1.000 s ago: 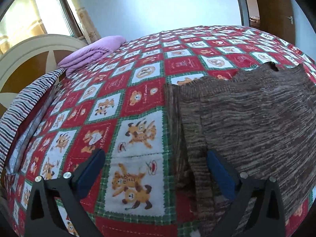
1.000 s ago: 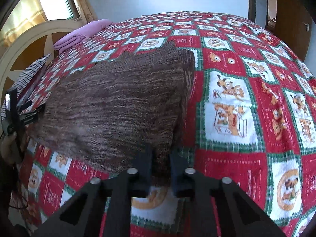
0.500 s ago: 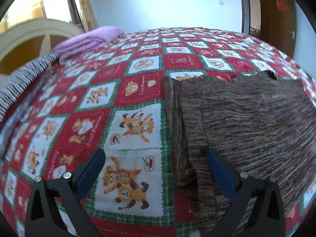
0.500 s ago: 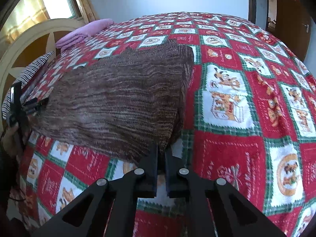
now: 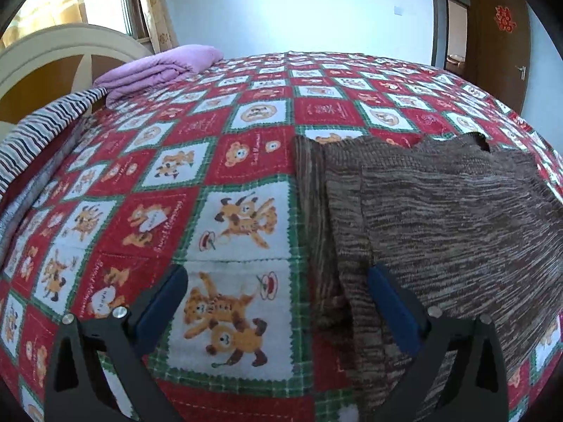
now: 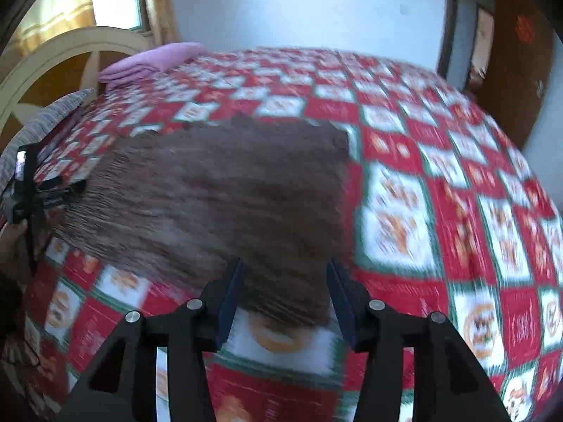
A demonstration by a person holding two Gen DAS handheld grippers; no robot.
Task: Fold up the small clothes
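**Inspector A:** Sweater [image 5: 440,218], left wrist view: brown knit, lying flat on the bed [image 5: 246,133], on the red checked bear-print cover. Its left edge is doubled over in a narrow strip. Neck opening at the far end.

**Inspector B:** Left claw [image 5: 278,302]?

**Inspector A:** Jaws wide apart. The right finger sits over the sweater's near edge, the left finger over bare cover. Nothing clamped. Whether the right pad touches the knit, I cannot tell.

**Inspector B:** Anything else in that view?

**Inspector A:** Folded purple blanket [image 5: 158,70] at the far left by the headboard [image 5: 52,45]. Striped pillow [image 5: 38,133] beside it. Door [image 5: 499,35] at the far right.

**Inspector B:** Right wrist view?

**Inspector A:** Blurred. Sweater [image 6: 218,190] spread flat on the bed [image 6: 440,193], left of centre. Right claw [image 6: 285,295] has its jaws opening; the sweater's near corner lies in the gap, pads clear of it on both sides. Not gripped.

**Inspector B:** The other claw there?

**Inspector A:** Left claw [image 6: 75,186] shows at the far left edge, at the sweater's side, with a hand [image 6: 14,235] below it. Purple blanket [image 6: 151,59] again at the far end.
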